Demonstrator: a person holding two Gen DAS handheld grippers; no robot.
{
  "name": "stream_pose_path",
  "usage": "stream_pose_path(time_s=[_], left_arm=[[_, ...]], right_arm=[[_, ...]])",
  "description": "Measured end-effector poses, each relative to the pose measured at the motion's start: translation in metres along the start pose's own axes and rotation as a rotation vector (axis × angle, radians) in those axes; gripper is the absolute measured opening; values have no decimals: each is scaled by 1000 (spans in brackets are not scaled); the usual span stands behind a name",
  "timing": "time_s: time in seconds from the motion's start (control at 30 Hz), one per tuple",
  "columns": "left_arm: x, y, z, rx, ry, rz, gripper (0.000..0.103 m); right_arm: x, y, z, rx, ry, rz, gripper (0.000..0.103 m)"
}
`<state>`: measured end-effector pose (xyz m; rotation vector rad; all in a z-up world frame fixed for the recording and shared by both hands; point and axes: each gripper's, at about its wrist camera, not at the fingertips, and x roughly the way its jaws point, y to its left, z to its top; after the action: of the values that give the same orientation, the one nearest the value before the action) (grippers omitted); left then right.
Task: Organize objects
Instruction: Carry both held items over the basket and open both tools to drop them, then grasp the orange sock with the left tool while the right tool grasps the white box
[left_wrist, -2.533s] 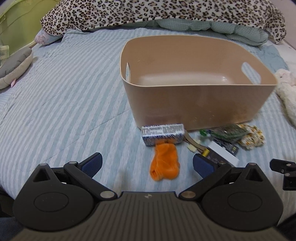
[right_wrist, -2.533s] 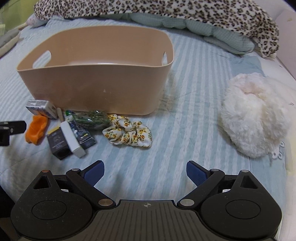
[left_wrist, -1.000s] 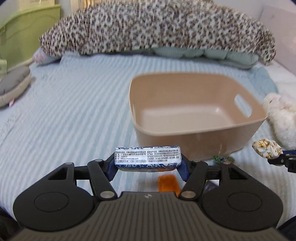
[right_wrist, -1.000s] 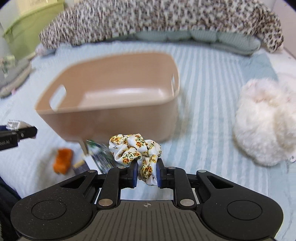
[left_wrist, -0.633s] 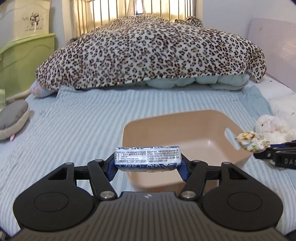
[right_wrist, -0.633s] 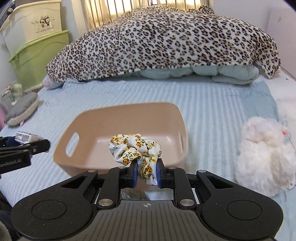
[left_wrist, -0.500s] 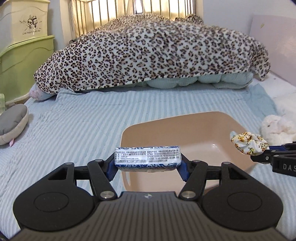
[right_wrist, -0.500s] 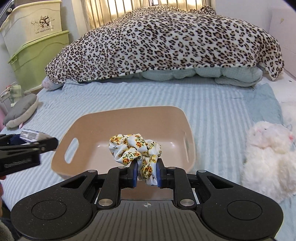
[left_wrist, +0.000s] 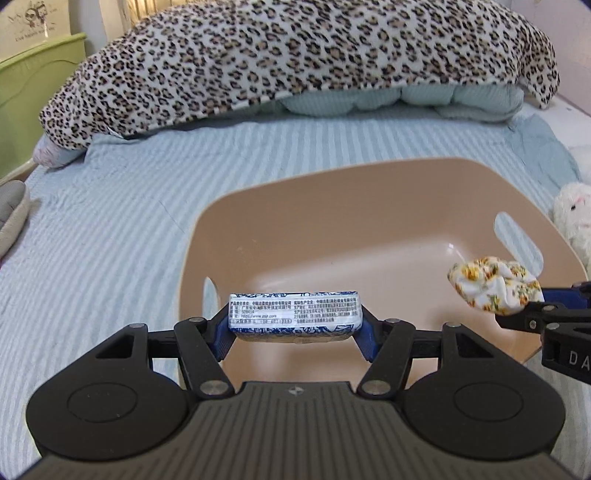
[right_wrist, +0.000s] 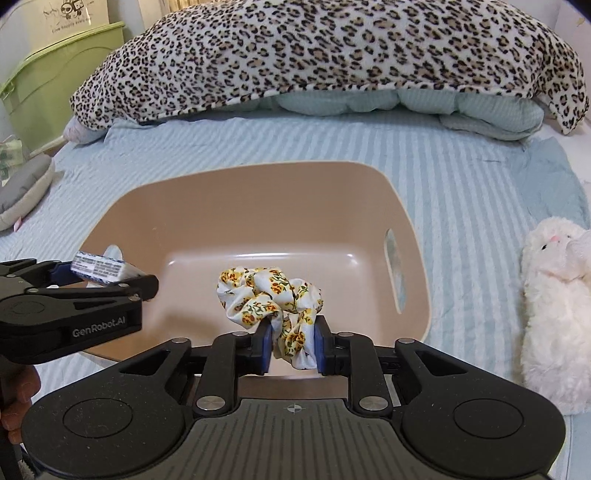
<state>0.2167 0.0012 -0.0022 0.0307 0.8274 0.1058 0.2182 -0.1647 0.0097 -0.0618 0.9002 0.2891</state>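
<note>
A small packet (left_wrist: 294, 312) is pinched crosswise by the left gripper (left_wrist: 294, 325) and a scrunchie (right_wrist: 271, 301) by the right gripper (right_wrist: 291, 343), both held above the tub (right_wrist: 258, 192) filling mid-frame, directly below.

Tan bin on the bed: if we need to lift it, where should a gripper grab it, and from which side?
Judging from shape, grip the tan bin at its handle cutout in the right end wall, coming from above with one finger through the slot, pinching the thin rim. A matching slot sits in the left wall. Both grippers are occupied: left gripper holds the tissue pack, right gripper the scrunchie.
</note>
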Motion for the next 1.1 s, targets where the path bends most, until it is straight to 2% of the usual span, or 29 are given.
stream_pose_path(time_s=[0.1, 0.17, 0.3, 0.5, 0.67, 0.97, 1.1], left_arm=[[-7, 1, 0, -9, -9, 18, 74], [-19, 2, 2, -17, -32, 23, 85], [-47, 5, 4, -19, -86, 39, 93], [-84, 16, -7, -34, -104, 19, 94], [-100, 24, -28, -40, -86, -5, 95], [-78, 26, -77, -47, 55, -15, 95], [-64, 25, -96, -47, 110, -14, 95]], right_arm=[[-10, 1, 0, -3, -18, -5, 50], [-21, 2, 1, -15, -34, -19, 60], [-43, 4, -2, -26, -66, -21, 77], [-71, 0, -17, -2, -96, -12, 84], [-78, 1, -38, -2, -72, -27, 87], [-50, 7, -73, 14, 50, -45, 85], [-32, 18, -86, -29, 110, -54, 84]])
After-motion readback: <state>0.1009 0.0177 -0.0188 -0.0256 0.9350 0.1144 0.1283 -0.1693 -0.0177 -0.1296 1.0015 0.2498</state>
